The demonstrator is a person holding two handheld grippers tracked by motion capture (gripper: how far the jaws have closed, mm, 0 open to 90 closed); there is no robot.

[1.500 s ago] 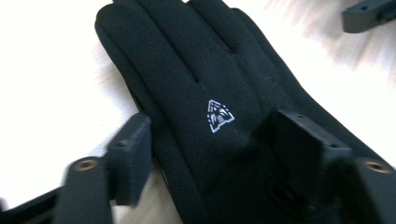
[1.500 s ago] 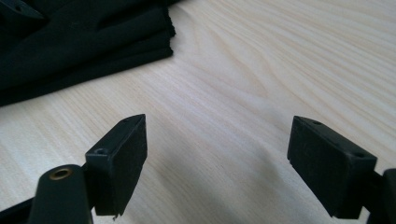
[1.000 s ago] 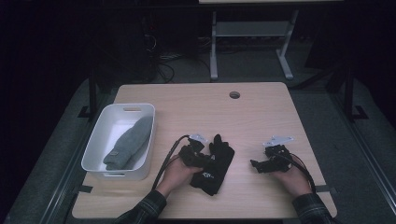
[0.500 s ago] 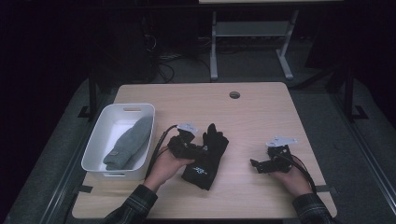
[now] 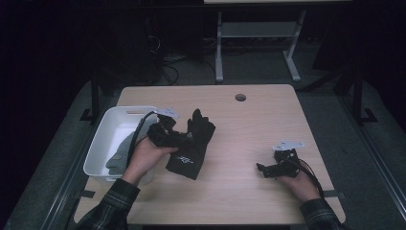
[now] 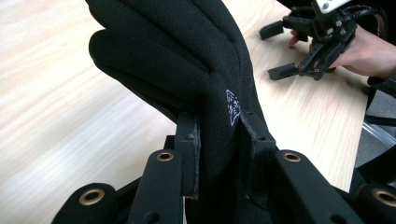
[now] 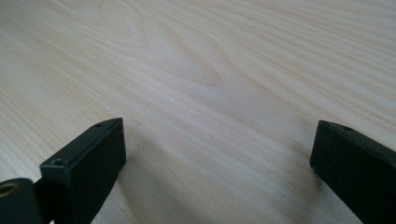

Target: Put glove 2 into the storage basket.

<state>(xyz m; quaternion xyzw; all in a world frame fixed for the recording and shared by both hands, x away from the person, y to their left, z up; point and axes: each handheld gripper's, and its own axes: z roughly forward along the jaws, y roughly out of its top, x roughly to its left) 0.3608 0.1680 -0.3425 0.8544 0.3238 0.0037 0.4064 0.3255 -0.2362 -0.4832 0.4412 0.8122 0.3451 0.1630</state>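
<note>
A black glove [image 5: 192,143] with a small white logo hangs lifted off the wooden table [image 5: 239,201], its fingers pointing away from me. My left gripper [image 5: 178,139] is shut on the glove's cuff end; in the left gripper view both pads press the glove [image 6: 177,51] between them, with that gripper [image 6: 218,128] close to the lens. My right gripper [image 5: 266,170] rests low on the table at the right, apart from the glove. Its jaws have just been opening and stand wide, with bare wood between them in the right gripper view [image 7: 217,144]. The left gripper view also shows the right gripper [image 6: 276,51] farther off.
A white bin [image 5: 101,140] stands at the table's left edge, next to my left hand, with a grey cloth item [image 5: 119,157] lying in it. A round cable hole [image 5: 241,97] sits near the table's far edge. A metal stand [image 5: 253,33] is on the floor beyond.
My left hand has risen and moved left toward the bin, carrying the black glove off the table. The right gripper's jaws stand wider; that hand stayed in place.
</note>
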